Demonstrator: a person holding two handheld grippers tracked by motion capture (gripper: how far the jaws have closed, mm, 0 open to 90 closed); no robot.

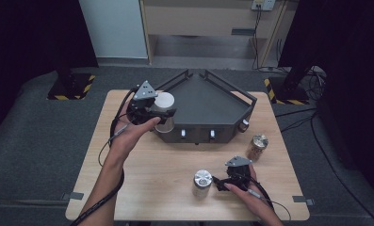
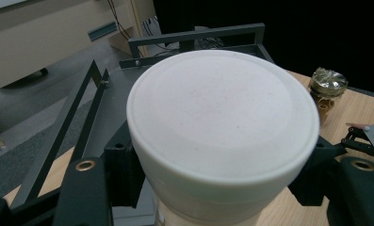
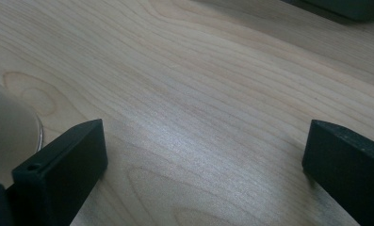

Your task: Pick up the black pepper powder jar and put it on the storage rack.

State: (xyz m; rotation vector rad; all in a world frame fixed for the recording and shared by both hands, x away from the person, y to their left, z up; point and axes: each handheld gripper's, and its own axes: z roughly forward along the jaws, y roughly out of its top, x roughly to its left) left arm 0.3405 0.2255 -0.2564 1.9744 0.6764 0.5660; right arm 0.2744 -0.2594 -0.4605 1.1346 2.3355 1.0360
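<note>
Resting on a wooden table (image 1: pixel 166 174): right tool (image 1: pixel 218 182) open, empty; left tool (image 1: pixel 162 114) clamps white-lidded jar (image 1: pixel 165 101).

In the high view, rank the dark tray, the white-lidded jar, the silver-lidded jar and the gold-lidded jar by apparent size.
1. Dark tray, clearly largest.
2. White-lidded jar, held in the left gripper's jaws, though it is raised nearer the camera.
3. Silver-lidded jar and gold-lidded jar look about alike; no ranking.

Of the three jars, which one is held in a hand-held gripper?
The white-lidded jar, clamped by the left hand-held gripper at the tray's edge. The silver-lidded jar and gold-lidded jar stand free on the table.
</note>
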